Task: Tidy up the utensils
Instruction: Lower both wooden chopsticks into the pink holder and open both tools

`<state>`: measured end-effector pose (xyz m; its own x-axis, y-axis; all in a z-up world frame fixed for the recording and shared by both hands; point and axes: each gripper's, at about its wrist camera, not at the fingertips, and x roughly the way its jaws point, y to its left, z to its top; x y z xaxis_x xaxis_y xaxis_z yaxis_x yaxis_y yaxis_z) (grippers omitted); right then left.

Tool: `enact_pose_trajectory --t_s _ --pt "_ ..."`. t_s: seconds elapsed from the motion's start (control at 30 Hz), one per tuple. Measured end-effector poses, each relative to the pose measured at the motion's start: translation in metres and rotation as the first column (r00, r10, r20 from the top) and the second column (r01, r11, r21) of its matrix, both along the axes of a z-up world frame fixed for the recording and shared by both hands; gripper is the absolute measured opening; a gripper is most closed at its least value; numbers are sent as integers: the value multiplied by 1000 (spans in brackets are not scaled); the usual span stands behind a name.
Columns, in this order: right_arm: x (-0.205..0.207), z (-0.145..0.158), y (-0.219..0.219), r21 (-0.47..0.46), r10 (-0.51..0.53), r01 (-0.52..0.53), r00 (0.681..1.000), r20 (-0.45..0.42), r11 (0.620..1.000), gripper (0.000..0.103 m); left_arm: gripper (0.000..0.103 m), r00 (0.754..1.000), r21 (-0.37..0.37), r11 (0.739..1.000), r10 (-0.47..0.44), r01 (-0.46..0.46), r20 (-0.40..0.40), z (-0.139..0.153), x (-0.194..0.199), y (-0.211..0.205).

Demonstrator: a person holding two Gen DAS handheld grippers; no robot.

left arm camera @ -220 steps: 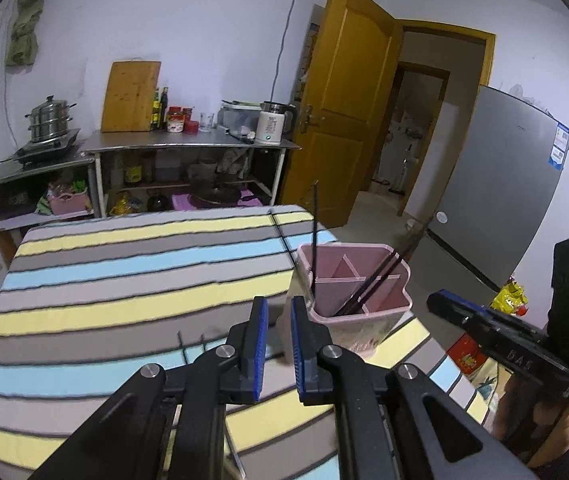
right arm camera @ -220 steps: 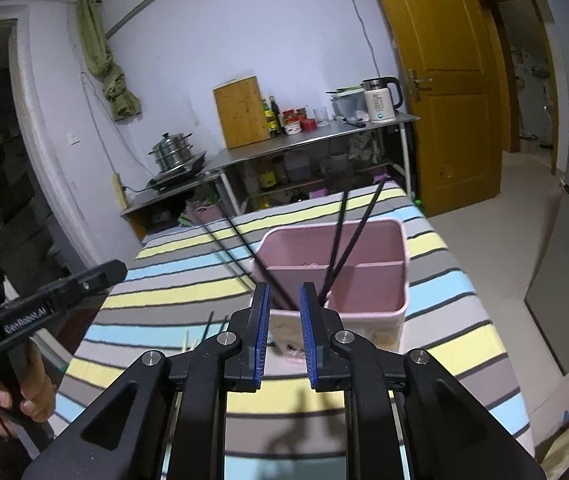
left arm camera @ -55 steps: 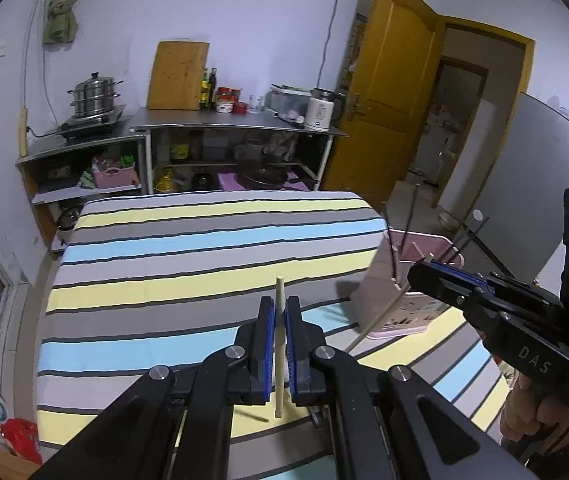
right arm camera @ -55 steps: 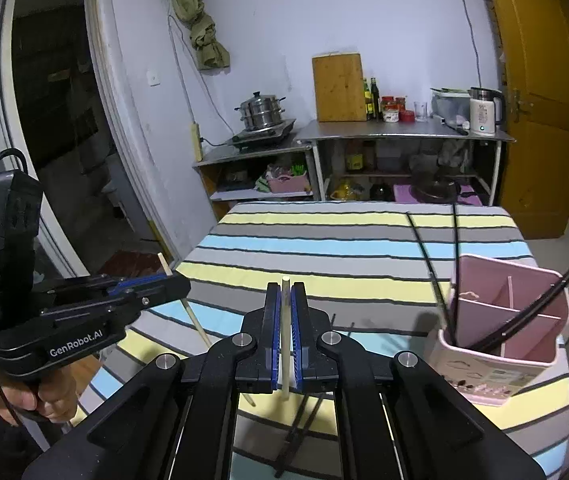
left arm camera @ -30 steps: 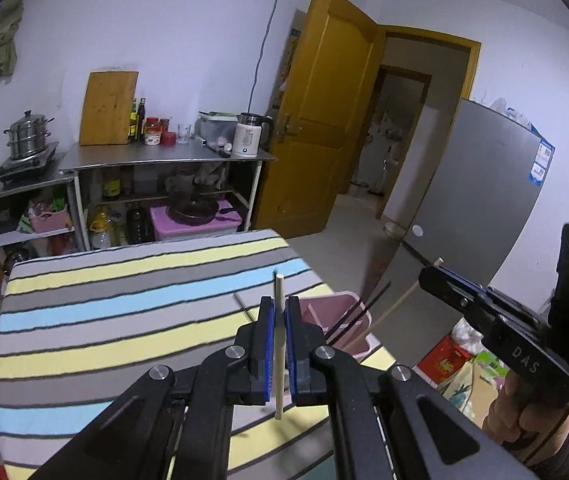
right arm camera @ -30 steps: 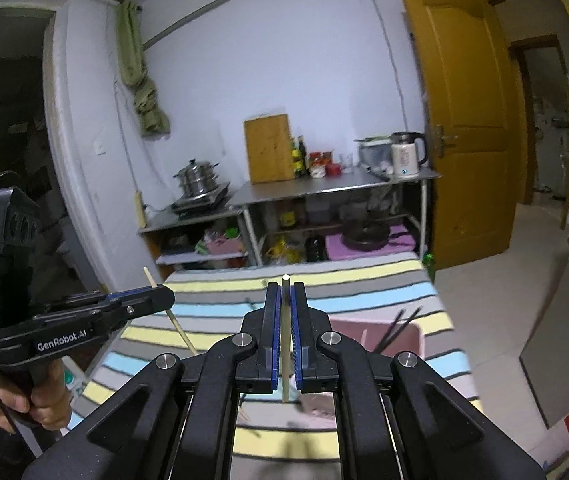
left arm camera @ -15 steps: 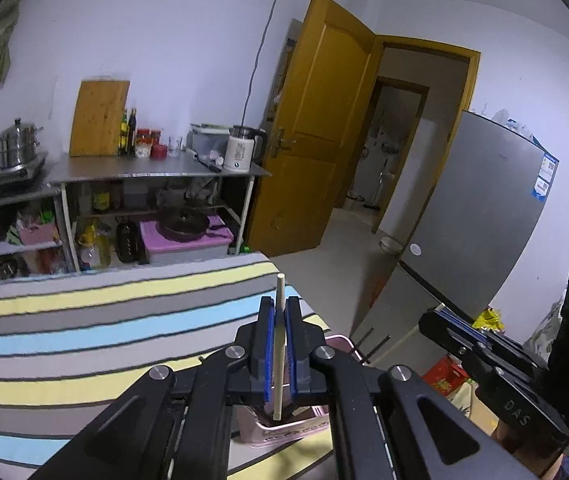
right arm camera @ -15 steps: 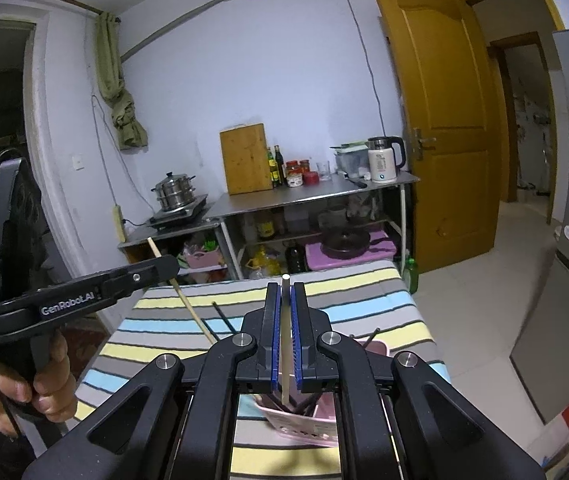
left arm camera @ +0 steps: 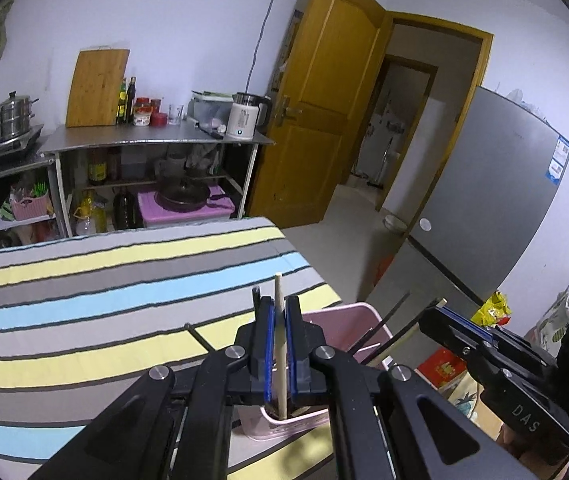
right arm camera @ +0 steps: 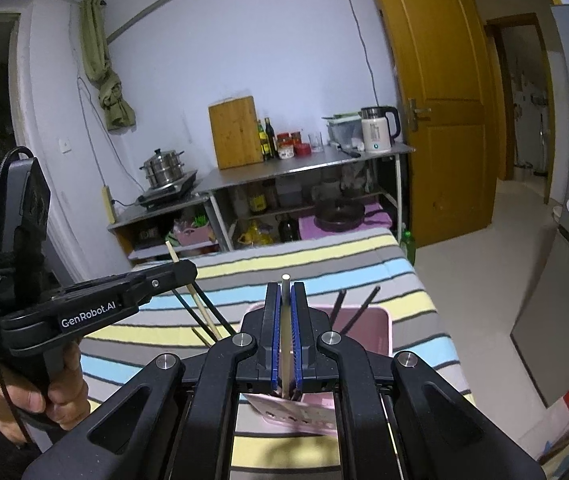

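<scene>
My left gripper [left arm camera: 279,304] is shut on a pale wooden chopstick [left arm camera: 280,360] that stands upright between its blue pads. The stick's lower end reaches into the near side of the pink utensil holder [left arm camera: 358,314] directly below. My right gripper [right arm camera: 285,286] is shut on a second light chopstick [right arm camera: 286,344], also upright over the pink holder [right arm camera: 380,322]. Several black chopsticks [right arm camera: 364,304] lean inside the holder. In the right wrist view the left gripper [right arm camera: 182,270] comes in from the left with its chopstick [right arm camera: 200,304] slanting down towards the holder.
The holder stands near the right edge of a table with a striped cloth [left arm camera: 84,288]. Behind the table is a metal shelf [left arm camera: 156,140] with a kettle, a cutting board and bottles. A yellow door [left arm camera: 324,120] and a grey fridge [left arm camera: 496,208] are at the right.
Both grippers have sunk towards the pink holder, which now fills more of each view. Both chopsticks' lower ends have come down to its rim. The grips have not changed.
</scene>
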<state>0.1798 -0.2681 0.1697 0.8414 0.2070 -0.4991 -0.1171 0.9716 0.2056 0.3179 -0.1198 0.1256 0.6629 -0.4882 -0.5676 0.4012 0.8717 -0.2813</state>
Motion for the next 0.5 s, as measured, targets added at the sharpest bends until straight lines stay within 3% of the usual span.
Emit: enact_pose_trajectory --t_s 0.4,0.5 --pt "7 -31 -4 30 11 -9 996 -85 1000 5 6 999 46 999 -25 27 -46 -30 3 -8" --pt "4 -31 -6 34 10 -8 996 -85 999 8 12 999 43 999 -23 25 -38 -28 0 -5"
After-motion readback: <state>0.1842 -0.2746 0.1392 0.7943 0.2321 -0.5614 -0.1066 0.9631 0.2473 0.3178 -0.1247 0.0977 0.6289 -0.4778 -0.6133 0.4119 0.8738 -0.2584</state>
